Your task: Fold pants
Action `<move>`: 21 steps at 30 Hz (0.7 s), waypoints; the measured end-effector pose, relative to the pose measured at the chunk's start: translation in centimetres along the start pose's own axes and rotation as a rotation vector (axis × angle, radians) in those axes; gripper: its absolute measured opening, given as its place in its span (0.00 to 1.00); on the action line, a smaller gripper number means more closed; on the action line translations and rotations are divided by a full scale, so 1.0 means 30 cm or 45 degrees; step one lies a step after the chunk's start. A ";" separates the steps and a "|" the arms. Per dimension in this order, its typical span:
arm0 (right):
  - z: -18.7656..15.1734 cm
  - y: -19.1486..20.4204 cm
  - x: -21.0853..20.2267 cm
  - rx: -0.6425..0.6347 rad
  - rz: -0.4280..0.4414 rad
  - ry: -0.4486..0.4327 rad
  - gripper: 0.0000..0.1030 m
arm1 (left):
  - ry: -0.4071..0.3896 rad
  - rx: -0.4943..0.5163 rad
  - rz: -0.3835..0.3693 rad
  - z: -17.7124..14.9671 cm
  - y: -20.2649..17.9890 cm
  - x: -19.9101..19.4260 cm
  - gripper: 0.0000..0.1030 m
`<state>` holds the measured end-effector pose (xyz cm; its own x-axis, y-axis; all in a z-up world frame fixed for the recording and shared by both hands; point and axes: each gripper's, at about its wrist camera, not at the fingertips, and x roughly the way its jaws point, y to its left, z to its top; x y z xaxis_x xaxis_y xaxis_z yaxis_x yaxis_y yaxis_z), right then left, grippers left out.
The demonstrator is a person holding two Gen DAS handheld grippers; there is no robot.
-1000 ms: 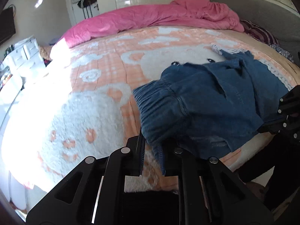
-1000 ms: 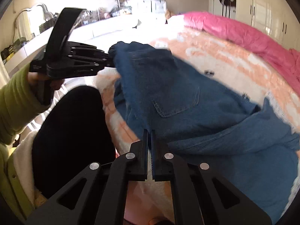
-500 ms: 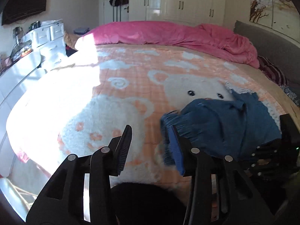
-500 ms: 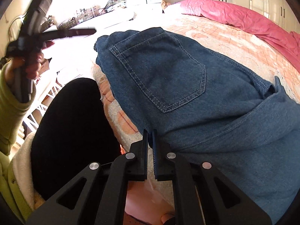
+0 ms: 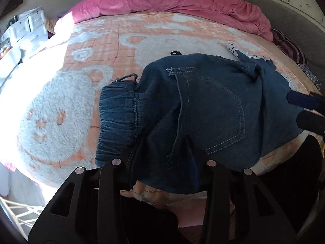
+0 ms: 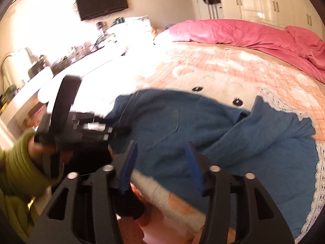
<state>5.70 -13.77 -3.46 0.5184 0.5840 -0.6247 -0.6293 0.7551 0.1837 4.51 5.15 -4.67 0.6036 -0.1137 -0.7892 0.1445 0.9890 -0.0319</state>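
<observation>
Blue denim pants (image 5: 213,109) on peach-and-white bear-patterned blanket (image 5: 97,46); pink duvet (image 5: 162,2).

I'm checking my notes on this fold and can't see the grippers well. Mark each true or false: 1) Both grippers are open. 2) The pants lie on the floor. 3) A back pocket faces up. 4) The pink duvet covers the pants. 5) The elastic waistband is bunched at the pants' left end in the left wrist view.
1) True: the left gripper and the right gripper both have their fingers spread apart.
2) False: the pants lie on the bed blanket.
3) True: the pocket shows its stitching upward.
4) False: the duvet lies at the far side, apart from the pants.
5) True: the waistband is gathered there.
</observation>
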 end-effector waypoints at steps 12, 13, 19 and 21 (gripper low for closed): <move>-0.061 -0.109 0.214 0.199 -0.197 0.271 0.59 | -0.048 0.014 0.003 0.020 0.000 0.010 0.33; -0.079 -0.128 0.190 0.249 -0.176 0.251 0.59 | -0.049 0.015 0.002 0.024 -0.002 0.015 0.33; -0.087 -0.144 0.149 0.308 -0.140 0.233 0.59 | -0.051 -0.012 -0.010 0.049 -0.004 0.013 0.33; -0.078 -0.124 0.100 0.298 -0.104 0.191 0.60 | -0.066 -0.021 -0.025 0.049 -0.006 -0.028 0.33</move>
<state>8.24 -15.53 -7.81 0.4596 0.4809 -0.7467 -0.4294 0.8563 0.2872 5.13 4.92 -3.11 0.6407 -0.1375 -0.7554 0.1440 0.9879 -0.0578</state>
